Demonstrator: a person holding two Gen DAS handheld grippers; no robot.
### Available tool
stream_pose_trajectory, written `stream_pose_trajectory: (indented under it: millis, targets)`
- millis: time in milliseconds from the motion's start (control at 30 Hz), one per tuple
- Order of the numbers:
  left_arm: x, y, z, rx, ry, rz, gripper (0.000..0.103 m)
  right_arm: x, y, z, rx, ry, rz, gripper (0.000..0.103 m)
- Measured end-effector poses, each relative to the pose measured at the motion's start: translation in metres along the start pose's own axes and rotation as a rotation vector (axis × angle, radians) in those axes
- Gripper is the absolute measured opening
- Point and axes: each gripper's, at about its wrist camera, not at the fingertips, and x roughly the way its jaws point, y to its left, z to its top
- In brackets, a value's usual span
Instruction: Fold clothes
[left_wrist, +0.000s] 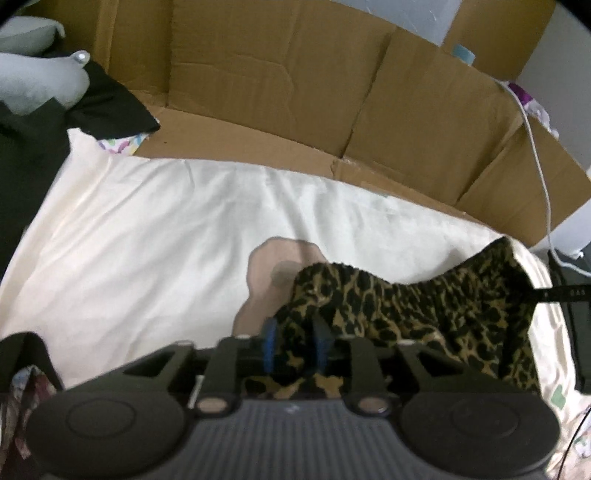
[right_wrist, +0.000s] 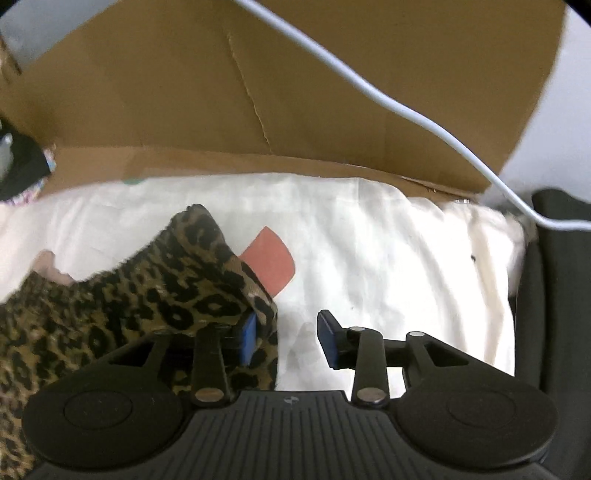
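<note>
Two tools sit parted: left tool (left_wrist: 295, 341) straddles the soft, limp leopard-print fabric garment (left_wrist: 406, 306) without pinching; right tool (right_wrist: 288, 339) gapes beside it on the white bedsheet (left_wrist: 147, 240). Grip hems.

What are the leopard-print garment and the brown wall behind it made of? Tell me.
Leopard-print garment: soft knit or fleece, seemingly; matte, with a fuzzy edge and limp drape. Brown wall: corrugated cardboard, matte, with creases, flap seams and a torn edge.

My leopard-print garment (left_wrist: 424, 310), rumpled and half-lifted off the white bed sheet (left_wrist: 147, 236), one corner peaked upward
</note>
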Motion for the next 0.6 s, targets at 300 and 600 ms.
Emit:
stream_pose_trajectory:
  millis: [300,600]
  targets:
    - [0.006,0.0,-0.013,-0.022,0.009,-0.004,0.039,0.004,0.015,-0.031,0.066,0.024,-0.011,0.06]
    - [-0.026,0.006,-0.019,-0.011,-0.037,-0.029,0.039,-0.014,0.03,-0.029,0.143,-0.009,0.028,0.06]
